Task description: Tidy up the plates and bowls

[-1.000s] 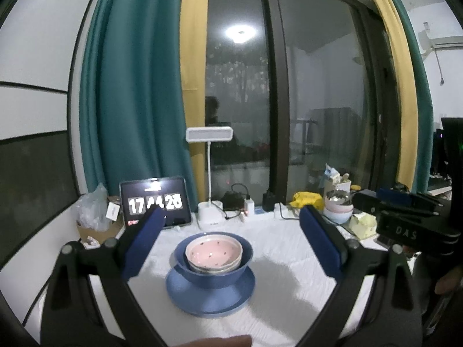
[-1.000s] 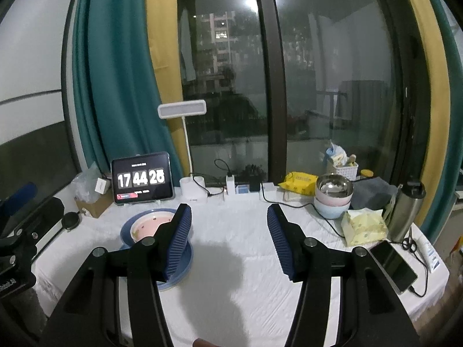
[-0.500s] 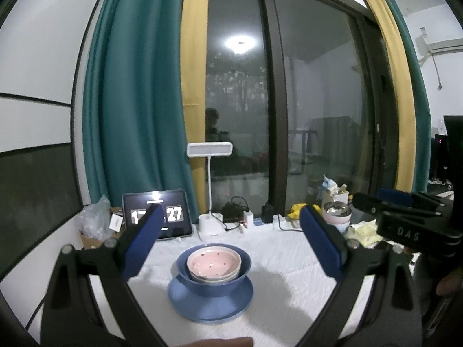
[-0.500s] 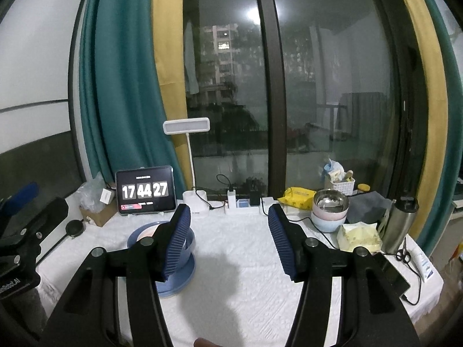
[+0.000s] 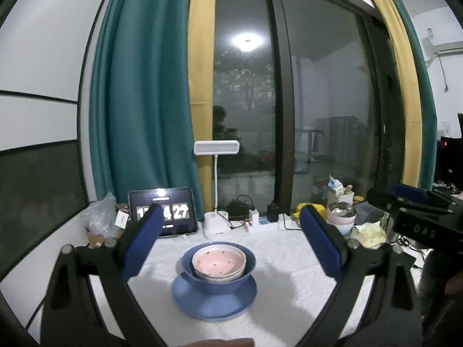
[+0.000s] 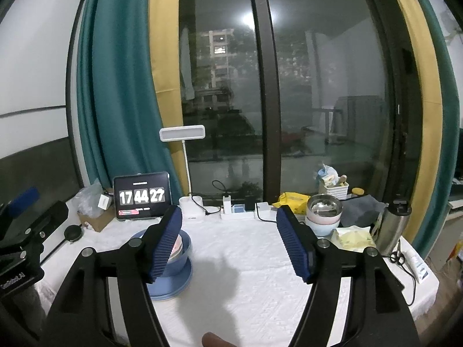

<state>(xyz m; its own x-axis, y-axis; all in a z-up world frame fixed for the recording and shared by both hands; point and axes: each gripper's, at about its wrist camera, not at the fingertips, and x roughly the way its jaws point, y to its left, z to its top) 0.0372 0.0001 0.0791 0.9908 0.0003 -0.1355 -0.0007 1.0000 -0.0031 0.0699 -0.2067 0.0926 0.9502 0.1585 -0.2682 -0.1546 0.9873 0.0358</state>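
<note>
A pink spotted bowl sits nested in a blue bowl, which stands on a blue plate on the white table. My left gripper is open and empty, held back from and above the stack. My right gripper is open and empty over the table's middle; its left finger hides part of the stack. A steel bowl stacked on pink and pale blue bowls stands at the back right.
At the back edge stand a tablet clock, a white desk lamp, chargers with cables and a cardboard box. On the right are yellow tissues, a steel flask and scissors.
Both grippers have drawn back and tilted upward, so the table and the stack sit lower and smaller in both views. The stack has not moved. Both stay open.
</note>
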